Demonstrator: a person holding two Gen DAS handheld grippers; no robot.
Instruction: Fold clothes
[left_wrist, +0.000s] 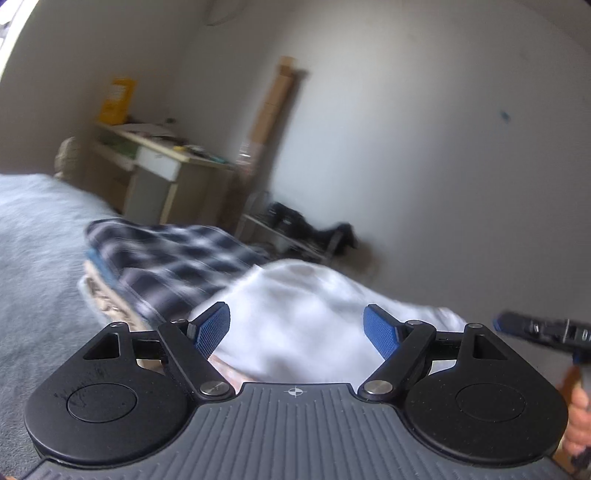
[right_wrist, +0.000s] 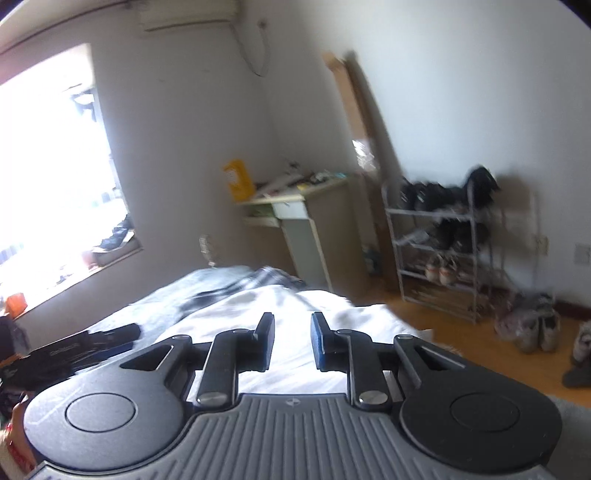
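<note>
A folded plaid garment (left_wrist: 162, 254) tops a small stack far left on the bed (left_wrist: 33, 236); the white garment (left_wrist: 295, 314) lies near, seemingly unfolded; left gripper (left_wrist: 296, 328) gapes wide, empty; right gripper (right_wrist: 292, 341) stands narrowly parted, gripping nothing.

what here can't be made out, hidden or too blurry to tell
- White garment, left wrist view: its near part is hidden behind the left gripper, so its type is unclear.
- Folded stack under the plaid shirt: motion blur smears the layers.
- Right gripper, right wrist view: the bed beneath is washed out by glare.
</note>
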